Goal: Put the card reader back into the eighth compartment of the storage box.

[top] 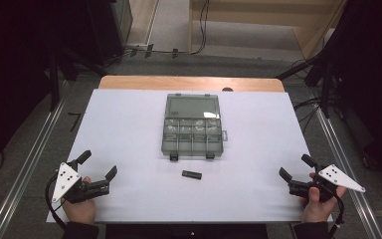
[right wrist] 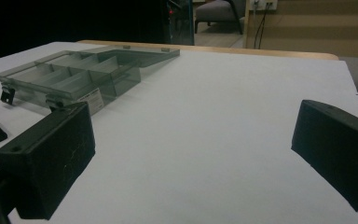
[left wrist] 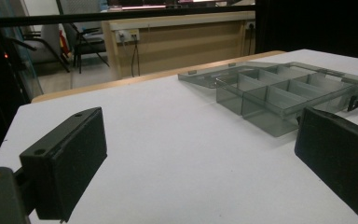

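Small black piece lies crosswise; both hand-held grippers wide, empty.

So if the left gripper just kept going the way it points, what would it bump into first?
Probably the clear compartment box, lid open, though it sits right of centre; the white table between the open fingers looks free.

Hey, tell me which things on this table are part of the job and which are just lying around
Part of the job:
- clear compartment box, lid open
- small black piece on the white sheet in front of the box
- left gripper, open
- right gripper, open

Just lying about:
- cables on the floor beyond the table
- chair in the background
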`<action>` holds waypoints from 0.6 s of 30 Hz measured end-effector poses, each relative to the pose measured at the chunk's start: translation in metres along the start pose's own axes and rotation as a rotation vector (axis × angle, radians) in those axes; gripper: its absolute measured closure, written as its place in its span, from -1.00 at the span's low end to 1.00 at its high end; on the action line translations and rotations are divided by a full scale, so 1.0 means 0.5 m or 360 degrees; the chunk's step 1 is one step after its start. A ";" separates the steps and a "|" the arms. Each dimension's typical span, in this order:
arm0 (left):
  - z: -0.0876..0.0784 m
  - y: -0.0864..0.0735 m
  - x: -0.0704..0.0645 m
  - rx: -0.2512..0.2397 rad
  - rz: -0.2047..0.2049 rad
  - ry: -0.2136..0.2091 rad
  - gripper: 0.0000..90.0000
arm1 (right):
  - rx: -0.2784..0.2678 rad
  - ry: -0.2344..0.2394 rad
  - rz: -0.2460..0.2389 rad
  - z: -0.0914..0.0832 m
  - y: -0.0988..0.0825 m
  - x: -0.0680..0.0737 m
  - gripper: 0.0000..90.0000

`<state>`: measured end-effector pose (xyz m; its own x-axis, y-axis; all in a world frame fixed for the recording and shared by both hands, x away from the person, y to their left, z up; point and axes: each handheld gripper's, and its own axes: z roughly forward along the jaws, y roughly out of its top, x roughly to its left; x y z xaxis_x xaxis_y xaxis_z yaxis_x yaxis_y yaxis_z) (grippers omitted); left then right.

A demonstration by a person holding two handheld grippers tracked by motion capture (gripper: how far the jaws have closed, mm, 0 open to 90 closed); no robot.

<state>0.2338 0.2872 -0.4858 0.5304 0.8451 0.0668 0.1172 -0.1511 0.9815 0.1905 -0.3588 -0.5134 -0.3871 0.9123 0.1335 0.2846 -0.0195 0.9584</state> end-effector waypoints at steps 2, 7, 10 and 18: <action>0.000 0.000 0.000 0.0004 0.0003 0.0001 -0.95 | -0.0001 -0.0005 0.0001 -0.001 0.002 0.001 -1.00; -0.001 0.000 -0.001 0.0005 0.0009 0.0000 -0.95 | -0.0006 0.0019 0.0004 -0.002 0.007 0.003 -1.00; -0.001 -0.001 -0.002 0.0006 0.0010 0.0000 -0.95 | -0.0007 0.0071 0.0014 0.003 0.012 0.006 -1.00; 0.000 -0.001 -0.002 0.0009 0.0012 0.0007 -0.95 | 0.0062 0.0162 -0.0055 0.019 0.033 0.028 -1.00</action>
<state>0.2330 0.2864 -0.4861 0.5278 0.8460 0.0751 0.1181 -0.1606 0.9799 0.1979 -0.3428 -0.4982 -0.4834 0.8660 0.1275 0.3027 0.0286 0.9527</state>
